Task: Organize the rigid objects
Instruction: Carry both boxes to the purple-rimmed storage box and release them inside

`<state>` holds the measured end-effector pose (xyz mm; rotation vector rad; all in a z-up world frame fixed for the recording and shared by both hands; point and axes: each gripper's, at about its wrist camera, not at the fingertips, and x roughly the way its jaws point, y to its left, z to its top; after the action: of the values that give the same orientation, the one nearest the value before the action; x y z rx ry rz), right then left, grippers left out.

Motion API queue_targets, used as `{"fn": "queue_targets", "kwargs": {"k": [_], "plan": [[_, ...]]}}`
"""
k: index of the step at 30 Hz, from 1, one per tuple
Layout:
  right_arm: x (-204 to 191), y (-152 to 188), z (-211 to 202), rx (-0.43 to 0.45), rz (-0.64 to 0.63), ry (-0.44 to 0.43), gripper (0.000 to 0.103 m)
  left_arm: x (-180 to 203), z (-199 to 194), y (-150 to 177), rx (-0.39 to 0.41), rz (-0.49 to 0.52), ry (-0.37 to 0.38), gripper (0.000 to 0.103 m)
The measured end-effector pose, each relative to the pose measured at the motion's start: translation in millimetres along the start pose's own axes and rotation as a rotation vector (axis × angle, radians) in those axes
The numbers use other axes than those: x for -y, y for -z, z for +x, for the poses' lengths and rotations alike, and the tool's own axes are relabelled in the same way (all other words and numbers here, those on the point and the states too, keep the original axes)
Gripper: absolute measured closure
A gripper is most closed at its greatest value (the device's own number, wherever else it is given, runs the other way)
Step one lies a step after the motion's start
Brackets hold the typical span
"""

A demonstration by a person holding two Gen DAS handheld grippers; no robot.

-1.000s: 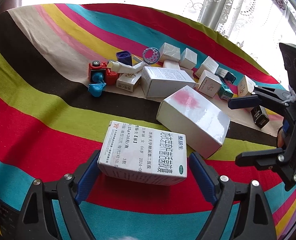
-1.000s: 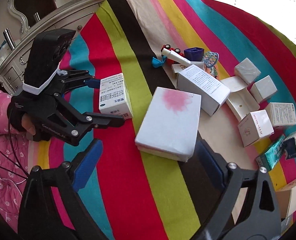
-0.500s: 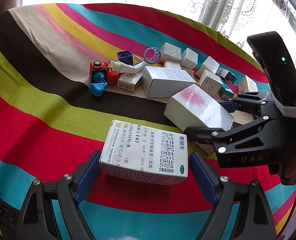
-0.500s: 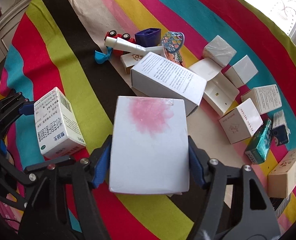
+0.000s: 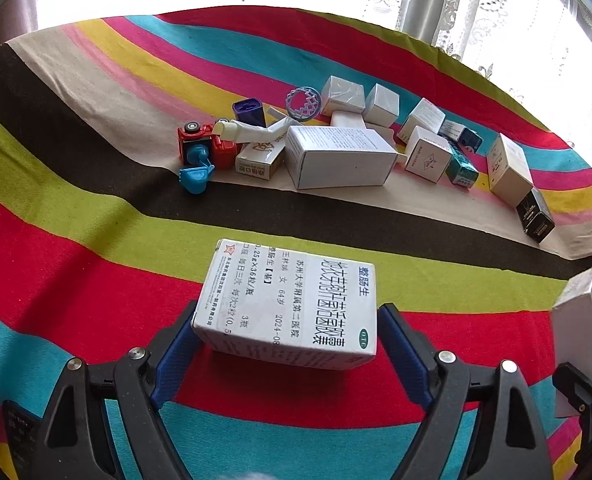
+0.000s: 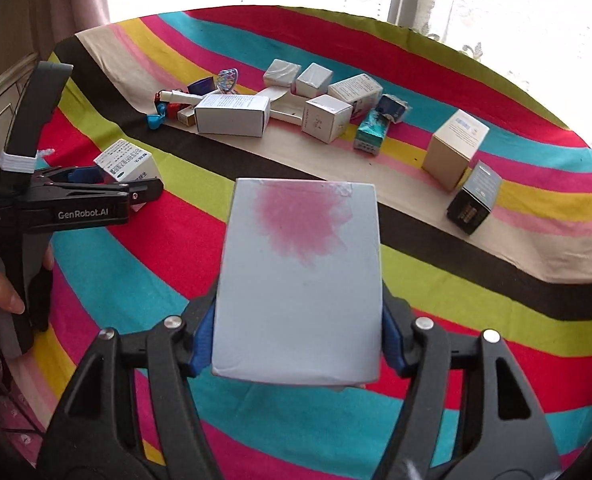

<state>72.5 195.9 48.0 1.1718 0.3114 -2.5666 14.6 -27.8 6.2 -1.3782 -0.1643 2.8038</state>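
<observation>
Two boxes are in your grip and off the striped cloth [image 5: 96,240]: your left gripper [image 5: 286,344] pinches the medicine box [image 5: 292,304] by its ends, and your right gripper [image 6: 297,340] clamps the pink-stained box [image 6: 299,280] across its sides. Neither is set down yet. By my reading you are early in the job: the pile [image 5: 335,148] of small boxes, a toy truck [image 5: 200,144] and a tube lies jumbled across the far stripes, well apart from both grippers.
</observation>
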Motion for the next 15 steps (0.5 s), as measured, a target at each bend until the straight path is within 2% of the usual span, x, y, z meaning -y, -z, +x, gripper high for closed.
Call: {"fn": "queue_targets", "kwargs": {"k": [2,7,10,15], "plan": [[0.1,14.0,-10.8,-0.002,0.060,0.024,0.034,1.7,0.0,0.4,0.003,0.007,-0.039,0.029],[-4.5,38.9,-39.6,0.007,0.144,0.024,0.034,7.8,2.3,0.1,-0.008,0.040,-0.086,0.031],[-8.2,46.8,-51.1,0.038,0.166,0.025,0.034,6.6,-2.6,3.2,-0.006,0.035,-0.089,0.031],[-11.8,50.9,-70.9,0.077,0.166,0.038,0.034,6.2,-34.2,29.2,0.004,-0.013,0.013,0.031]]}}
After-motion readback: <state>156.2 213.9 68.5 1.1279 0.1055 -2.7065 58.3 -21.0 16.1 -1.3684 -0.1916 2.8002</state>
